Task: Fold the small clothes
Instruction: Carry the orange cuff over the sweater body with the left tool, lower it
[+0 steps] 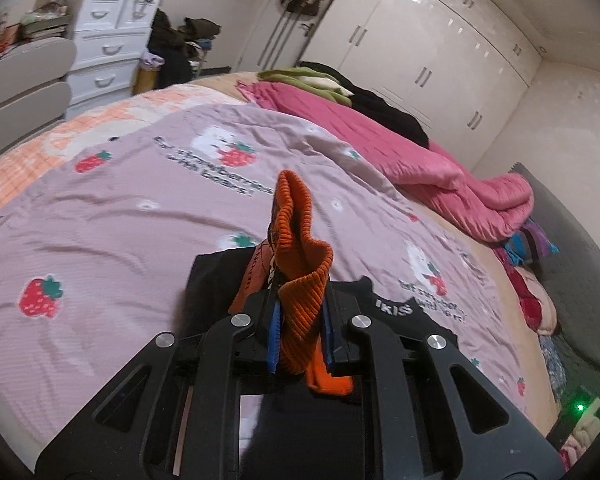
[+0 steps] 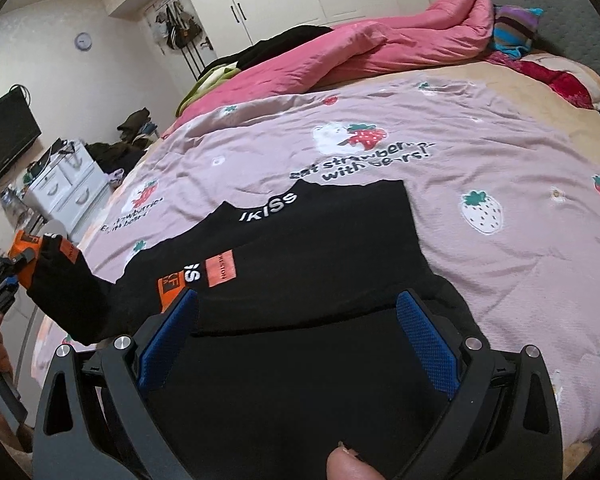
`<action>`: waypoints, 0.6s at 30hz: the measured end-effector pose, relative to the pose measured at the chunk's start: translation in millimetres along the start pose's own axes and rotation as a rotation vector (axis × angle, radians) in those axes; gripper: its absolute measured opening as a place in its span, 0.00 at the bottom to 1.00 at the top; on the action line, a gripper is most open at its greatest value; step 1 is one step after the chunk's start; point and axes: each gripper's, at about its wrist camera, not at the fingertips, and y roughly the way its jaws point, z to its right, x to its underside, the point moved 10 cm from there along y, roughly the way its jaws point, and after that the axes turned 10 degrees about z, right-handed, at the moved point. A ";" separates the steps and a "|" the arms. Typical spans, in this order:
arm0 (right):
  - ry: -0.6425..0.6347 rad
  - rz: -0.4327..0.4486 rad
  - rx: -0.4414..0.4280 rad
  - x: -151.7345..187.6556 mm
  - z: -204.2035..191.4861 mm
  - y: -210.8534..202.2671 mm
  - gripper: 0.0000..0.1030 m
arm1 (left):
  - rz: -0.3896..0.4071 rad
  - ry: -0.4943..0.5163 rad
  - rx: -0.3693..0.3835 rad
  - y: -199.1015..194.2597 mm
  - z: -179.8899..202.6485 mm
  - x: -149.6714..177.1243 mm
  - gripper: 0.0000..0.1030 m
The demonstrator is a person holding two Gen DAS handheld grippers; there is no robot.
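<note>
A small black top with white lettering and orange patches lies on the pink strawberry bedspread. Its left sleeve ends in an orange ribbed cuff. My left gripper is shut on that cuff and holds the sleeve lifted off the bed; the gripper and the cuff also show at the left edge of the right wrist view. My right gripper is open, its blue pads spread just above the top's lower part, holding nothing. The black top also shows under the left gripper.
A rolled pink quilt and dark and green clothes lie along the far side of the bed. A white drawer chest stands beyond the foot. Wardrobes line the wall. Striped cloth sits by the headboard.
</note>
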 end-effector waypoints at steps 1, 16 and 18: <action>0.006 0.001 0.005 -0.3 3.7 -1.0 0.96 | -0.010 0.000 0.014 3.4 6.5 2.4 0.08; 0.065 0.004 0.037 1.9 36.7 -9.3 0.96 | -0.145 0.075 0.138 38.0 84.0 48.8 0.08; 0.073 0.001 0.043 2.9 39.9 -9.3 0.96 | -0.155 0.084 0.144 42.1 91.0 54.1 0.08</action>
